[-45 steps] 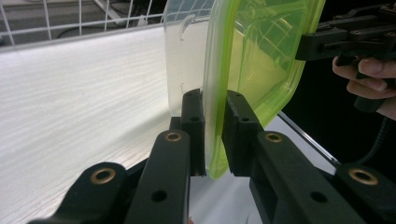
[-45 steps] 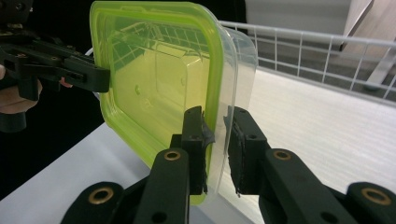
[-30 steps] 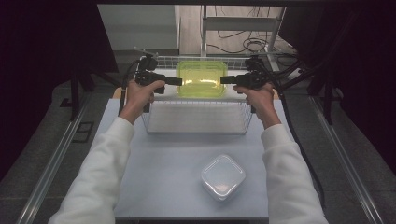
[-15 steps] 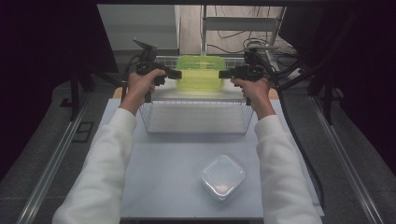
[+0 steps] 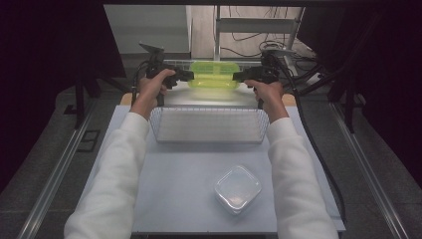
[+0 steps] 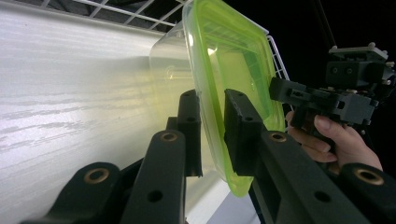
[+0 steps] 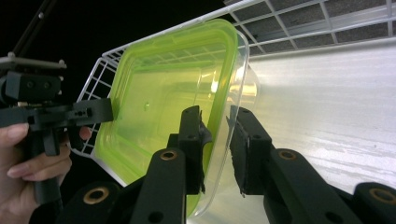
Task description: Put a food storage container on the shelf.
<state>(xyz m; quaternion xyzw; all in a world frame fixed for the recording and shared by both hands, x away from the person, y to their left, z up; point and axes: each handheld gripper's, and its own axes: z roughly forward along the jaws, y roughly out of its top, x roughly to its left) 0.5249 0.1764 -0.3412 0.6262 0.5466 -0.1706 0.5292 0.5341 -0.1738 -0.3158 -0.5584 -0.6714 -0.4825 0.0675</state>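
Both arms outstretched, left tool and right tool clamped, facing inward

The box is glossy clear plastic under a see-through green plastic lid. The basket is thin white wire. Both grippers look matt black plastic with brass-coloured pins. The table is smooth and matt; the sleeves are soft white cloth

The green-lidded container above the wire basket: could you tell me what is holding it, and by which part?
Both grippers hold the container: the left gripper and the right gripper each clamp its rim at opposite ends.
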